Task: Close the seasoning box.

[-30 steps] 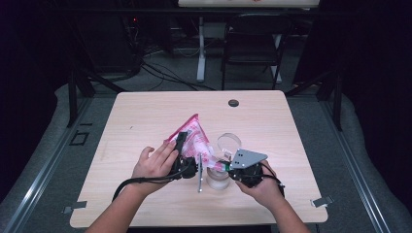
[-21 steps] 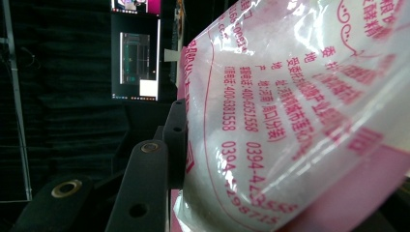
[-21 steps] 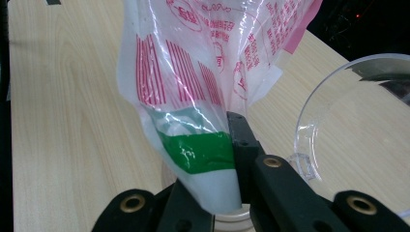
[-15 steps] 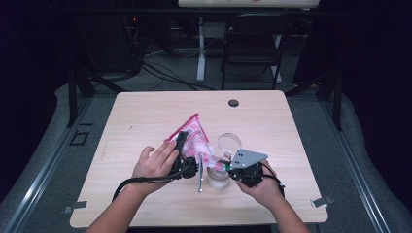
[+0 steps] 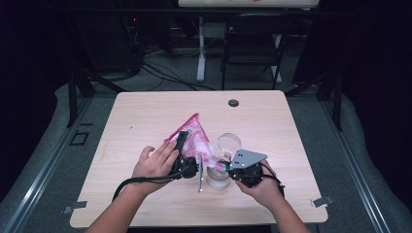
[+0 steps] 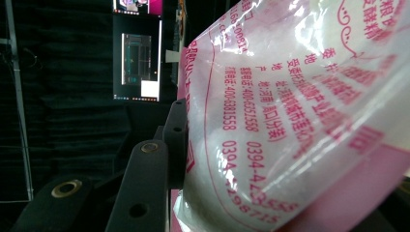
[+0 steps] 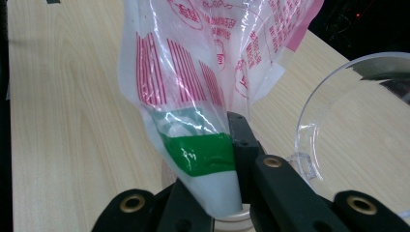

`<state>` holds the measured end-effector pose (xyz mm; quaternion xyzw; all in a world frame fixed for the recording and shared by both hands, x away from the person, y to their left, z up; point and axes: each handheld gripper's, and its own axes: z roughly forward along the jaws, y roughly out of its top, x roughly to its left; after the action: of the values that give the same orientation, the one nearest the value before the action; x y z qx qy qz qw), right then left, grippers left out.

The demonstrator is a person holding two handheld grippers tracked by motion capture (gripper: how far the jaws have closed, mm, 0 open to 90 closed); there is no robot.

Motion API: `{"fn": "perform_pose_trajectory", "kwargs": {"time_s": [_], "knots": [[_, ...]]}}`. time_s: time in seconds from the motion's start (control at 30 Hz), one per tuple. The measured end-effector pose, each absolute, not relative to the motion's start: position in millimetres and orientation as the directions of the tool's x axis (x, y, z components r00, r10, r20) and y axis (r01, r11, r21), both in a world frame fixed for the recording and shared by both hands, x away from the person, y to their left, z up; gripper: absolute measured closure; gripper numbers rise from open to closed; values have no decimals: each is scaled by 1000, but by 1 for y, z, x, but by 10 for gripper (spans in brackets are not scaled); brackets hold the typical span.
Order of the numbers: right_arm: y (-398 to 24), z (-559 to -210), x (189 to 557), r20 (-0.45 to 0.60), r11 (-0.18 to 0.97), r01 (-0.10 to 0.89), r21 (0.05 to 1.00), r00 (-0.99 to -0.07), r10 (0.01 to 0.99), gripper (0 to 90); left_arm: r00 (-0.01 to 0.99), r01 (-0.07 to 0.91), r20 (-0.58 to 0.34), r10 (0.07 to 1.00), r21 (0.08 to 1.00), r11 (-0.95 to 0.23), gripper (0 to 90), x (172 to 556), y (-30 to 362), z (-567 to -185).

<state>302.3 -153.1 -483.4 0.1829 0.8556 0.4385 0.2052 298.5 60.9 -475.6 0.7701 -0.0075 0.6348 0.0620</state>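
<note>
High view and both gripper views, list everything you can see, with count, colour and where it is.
Plastic bag: one, clear with pink print and a green band at its lower corner, held up over the table's middle between both grippers.
Jar: one, clear, near the front edge, under the bag's lower corner.
Round lid: one, clear, lying behind the jar.
Metal rod: one, silver, left of the jar; what it is cannot be told.
Small disc: one, black, near the far edge.
Table: one, light wood.
Chair: one, black, beyond the table.
Left gripper: one, black, clamped on the bag's side.
Right gripper: one, black, shut on the bag's lower corner.
</note>
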Motion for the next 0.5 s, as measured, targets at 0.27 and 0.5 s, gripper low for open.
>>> {"fn": "perform_pose_trajectory", "kwargs": {"time_s": [0.27, 0.5], "knots": [[-153, -483, 302, -191, 549, 133, 825, -849, 493, 900, 197, -87, 978, 66, 85, -993, 654, 298, 60, -475], [-153, -483, 302, -191, 549, 133, 825, -848, 493, 900, 193, -89, 979, 62, 81, -993, 653, 298, 60, -474]]}}
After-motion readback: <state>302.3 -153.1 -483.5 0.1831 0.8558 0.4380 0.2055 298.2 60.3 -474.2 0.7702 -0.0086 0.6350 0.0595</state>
